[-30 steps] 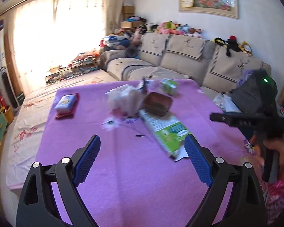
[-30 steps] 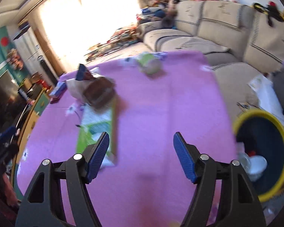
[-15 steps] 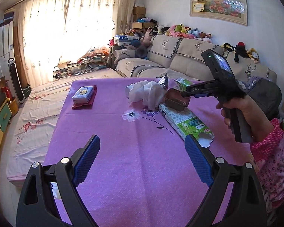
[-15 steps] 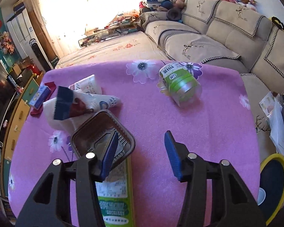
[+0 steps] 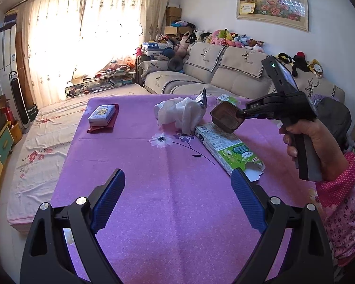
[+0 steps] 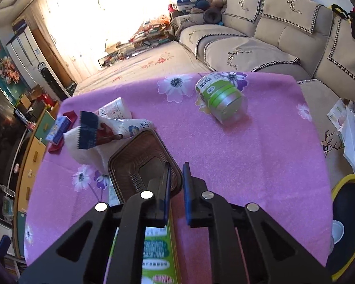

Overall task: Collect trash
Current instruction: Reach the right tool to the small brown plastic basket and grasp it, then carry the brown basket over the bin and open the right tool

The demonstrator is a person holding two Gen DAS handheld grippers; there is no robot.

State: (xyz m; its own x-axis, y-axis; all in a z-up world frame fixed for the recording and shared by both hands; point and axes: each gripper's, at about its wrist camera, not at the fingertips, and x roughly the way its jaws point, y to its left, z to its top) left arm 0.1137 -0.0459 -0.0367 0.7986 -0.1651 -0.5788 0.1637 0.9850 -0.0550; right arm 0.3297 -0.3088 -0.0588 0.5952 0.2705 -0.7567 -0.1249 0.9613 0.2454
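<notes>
Right gripper (image 6: 176, 179) clamps the brown tray (image 6: 139, 163) rim over the green box (image 6: 158, 248); box mostly hidden. Left gripper (image 5: 177, 189) open, empty, above the table (image 5: 165, 213). Bin (image 6: 348, 224) cut off at the edge.

Right tongs (image 6: 176, 184) clamped shut; left tongs (image 5: 177, 203) spread wide.

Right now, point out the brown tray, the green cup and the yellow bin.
brown tray (image 6: 139, 163): right wrist view, ribbed inside floor.
green cup (image 6: 221, 95): right wrist view, green side band.
yellow bin (image 6: 343, 182): right wrist view, upper yellow rim.
</notes>
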